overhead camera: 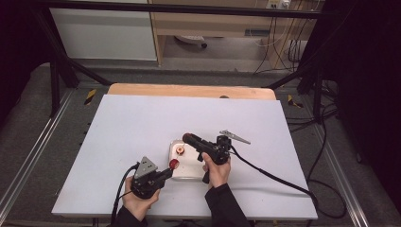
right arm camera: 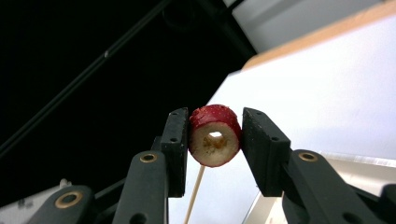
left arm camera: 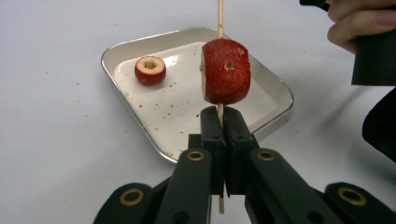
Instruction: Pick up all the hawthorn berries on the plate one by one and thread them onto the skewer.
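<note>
The left gripper (left arm camera: 219,122) has its jaws shut tight on a thin wooden skewer (left arm camera: 220,18), which stands upright out of the pads. A red cored fruit piece (left arm camera: 226,71) is threaded on that skewer just above the jaws, its small hole facing outward. Behind it on the counter (left arm camera: 56,140) sits a white rectangular tray (left arm camera: 275,88), speckled with red crumbs, and a second cored fruit (left arm camera: 150,70) lies inside it toward the far left corner, hollow end up.

From above, the left gripper (overhead camera: 163,174) is at the near left of the tray (overhead camera: 189,165), with the skewered fruit (overhead camera: 174,163) right at the tray's near edge. The right gripper (overhead camera: 187,138) reaches over the tray's far side, held by the person's right hand (overhead camera: 217,170).

That right gripper (right arm camera: 215,135) is part-way closed on another cored fruit ring (right arm camera: 215,135), red skin outside and pale flesh around the hole, both pads pressing its sides. A skewer (right arm camera: 195,193) shows just below it; whether the stick touches this ring is hard to tell from here.
</note>
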`<state>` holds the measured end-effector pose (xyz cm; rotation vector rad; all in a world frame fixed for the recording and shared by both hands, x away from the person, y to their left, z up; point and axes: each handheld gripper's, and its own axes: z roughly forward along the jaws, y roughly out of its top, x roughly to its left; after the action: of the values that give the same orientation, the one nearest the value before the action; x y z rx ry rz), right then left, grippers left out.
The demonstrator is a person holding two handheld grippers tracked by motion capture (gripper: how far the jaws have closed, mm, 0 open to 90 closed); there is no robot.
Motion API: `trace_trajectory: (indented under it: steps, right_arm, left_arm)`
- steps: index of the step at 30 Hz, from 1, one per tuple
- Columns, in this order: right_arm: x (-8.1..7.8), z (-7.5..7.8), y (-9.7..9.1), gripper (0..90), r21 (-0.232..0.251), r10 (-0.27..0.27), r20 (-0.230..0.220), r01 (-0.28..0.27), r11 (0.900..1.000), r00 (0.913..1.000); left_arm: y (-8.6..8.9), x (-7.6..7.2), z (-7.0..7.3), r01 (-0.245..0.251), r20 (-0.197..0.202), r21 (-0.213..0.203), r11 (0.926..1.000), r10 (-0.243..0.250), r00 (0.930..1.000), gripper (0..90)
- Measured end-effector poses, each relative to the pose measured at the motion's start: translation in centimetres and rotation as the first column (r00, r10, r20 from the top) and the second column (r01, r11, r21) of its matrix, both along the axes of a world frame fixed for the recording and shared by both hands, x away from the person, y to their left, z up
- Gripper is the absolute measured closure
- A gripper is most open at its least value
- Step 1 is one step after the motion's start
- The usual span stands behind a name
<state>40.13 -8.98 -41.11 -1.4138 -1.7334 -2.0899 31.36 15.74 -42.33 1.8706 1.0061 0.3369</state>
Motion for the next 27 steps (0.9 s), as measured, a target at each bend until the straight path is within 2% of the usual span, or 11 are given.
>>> trace_trajectory:
  steps: [3,6,10,14,17,20,24,25,27]
  right_arm:
    - [-0.1,0.3,-0.1,62.7,0.001,0.015,0.001,-0.015,0.9999,0.9999]
    - [-0.4,-0.3,0.3,62.6,0.001,0.021,0.008,-0.021,0.9998,0.9997]
    - [-0.9,-1.6,1.1,62.7,0.008,0.040,-0.009,-0.040,0.9992,0.9991]
    - [-1.6,-2.0,1.4,62.8,-0.003,0.051,-0.010,-0.051,0.9987,0.9987]
    - [-2.1,-2.4,1.9,62.8,-0.014,0.091,-0.021,-0.092,0.9957,0.9956]
    - [-2.4,-2.4,2.4,62.6,-0.041,0.090,-0.005,-0.091,0.9951,0.9959]
    - [-2.3,-2.2,2.4,60.8,-0.037,0.093,-0.019,-0.094,0.9949,0.9955]
    - [-2.3,-2.1,2.3,57.2,-0.043,0.090,-0.015,-0.090,0.9950,0.9959]
    - [-2.2,-1.7,2.0,50.0,-0.090,0.066,0.005,-0.065,0.9938,0.9978]
  left_arm:
    - [0.2,0.2,0.2,-0.011,-0.001,-0.041,0.9991,0.011,0.9999,88.5]
    - [-0.2,0.0,-0.1,-0.025,-0.001,-0.035,0.9991,0.025,0.9997,88.5]
    - [-0.2,-0.1,0.0,-0.046,-0.013,-0.052,0.9976,0.045,0.9989,88.5]
    - [-0.2,0.0,-0.1,-0.050,-0.019,-0.067,0.9965,0.049,0.9986,88.5]
    - [-0.4,0.2,0.2,-0.056,-0.005,-0.056,0.9969,0.055,0.9985,88.6]
    - [-0.2,0.2,0.0,-0.050,-0.002,-0.055,0.9972,0.050,0.9987,88.5]
    - [0.0,0.4,0.0,-0.037,0.006,-0.052,0.9980,0.037,0.9993,88.4]
    - [0.1,0.4,0.0,-0.035,0.010,-0.048,0.9982,0.035,0.9993,88.4]
    - [0.4,0.5,-0.1,-0.025,0.014,-0.033,0.9991,0.026,0.9996,88.4]
